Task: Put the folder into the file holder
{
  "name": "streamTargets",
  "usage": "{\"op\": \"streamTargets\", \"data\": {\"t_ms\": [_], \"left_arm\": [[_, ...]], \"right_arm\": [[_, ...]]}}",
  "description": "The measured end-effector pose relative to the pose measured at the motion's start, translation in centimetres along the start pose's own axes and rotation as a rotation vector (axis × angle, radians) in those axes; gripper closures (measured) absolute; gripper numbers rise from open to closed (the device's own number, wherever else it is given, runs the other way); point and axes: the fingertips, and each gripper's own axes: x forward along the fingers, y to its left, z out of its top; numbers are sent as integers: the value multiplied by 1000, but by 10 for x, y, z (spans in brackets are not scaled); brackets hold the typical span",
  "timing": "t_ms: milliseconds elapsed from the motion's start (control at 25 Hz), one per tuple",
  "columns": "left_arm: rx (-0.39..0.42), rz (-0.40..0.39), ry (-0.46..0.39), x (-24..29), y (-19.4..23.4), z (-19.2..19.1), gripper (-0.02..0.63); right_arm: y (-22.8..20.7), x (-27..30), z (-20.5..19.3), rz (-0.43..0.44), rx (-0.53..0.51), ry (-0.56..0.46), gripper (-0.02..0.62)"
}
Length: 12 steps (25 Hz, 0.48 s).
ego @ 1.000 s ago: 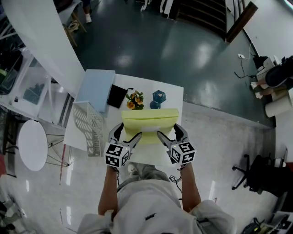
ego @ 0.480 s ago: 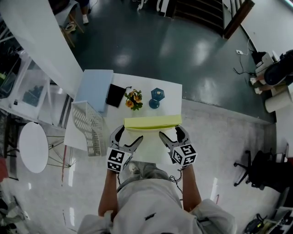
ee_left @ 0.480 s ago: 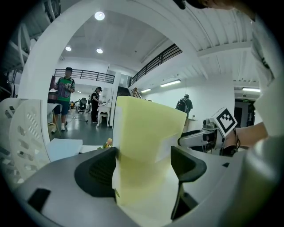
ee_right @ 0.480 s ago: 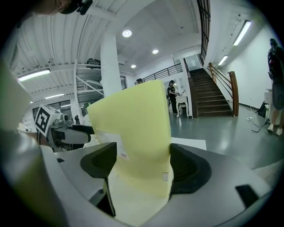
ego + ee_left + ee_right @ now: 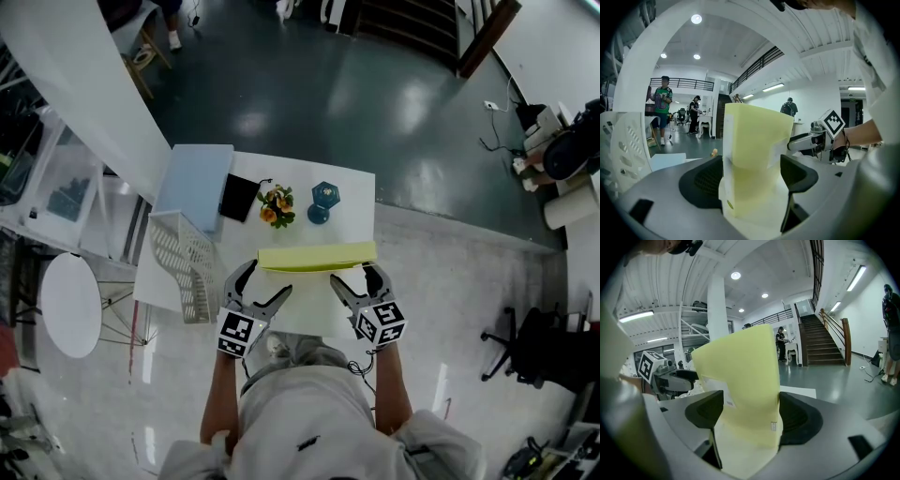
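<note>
A pale yellow folder (image 5: 317,257) stands nearly on edge above the white table (image 5: 352,192); from the head view I see mostly its top edge. My left gripper (image 5: 265,278) holds its left end and my right gripper (image 5: 352,275) its right end. In the left gripper view the folder (image 5: 754,159) fills the gap between the jaws (image 5: 752,176), and the same holds for the folder (image 5: 745,390) in the right gripper view (image 5: 752,416). The white mesh file holder (image 5: 183,262) stands at the table's left edge, left of my left gripper, and shows again as the file holder (image 5: 623,145).
At the back of the table lie a light blue board (image 5: 194,186), a black flat item (image 5: 239,197), a small flower bunch (image 5: 276,204) and a blue ornament (image 5: 324,202). A round white table (image 5: 67,300) stands left, an office chair (image 5: 525,356) right. People stand far off.
The folder has been tipped from lying flat to standing nearly on edge. Both grippers kept their hold and shifted slightly toward the person.
</note>
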Motion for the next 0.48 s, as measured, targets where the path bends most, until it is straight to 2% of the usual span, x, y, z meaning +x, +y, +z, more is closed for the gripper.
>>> {"op": "streamTargets", "data": {"t_ms": [120,200,320,480], "left_arm": [[34,-24,-15,2,15,5,206],[62,-95,-20,9,19,9,204],[88,-242,-1,28,20,11,195],[52,-487,11,50,13,21,195]], "right_arm": [[-1,3,0,1,1,1,224],[-2,4,1,3,3,0,222],[-4,4,1,5,7,1,225],[-5,4,1,10,10,0,236]]}}
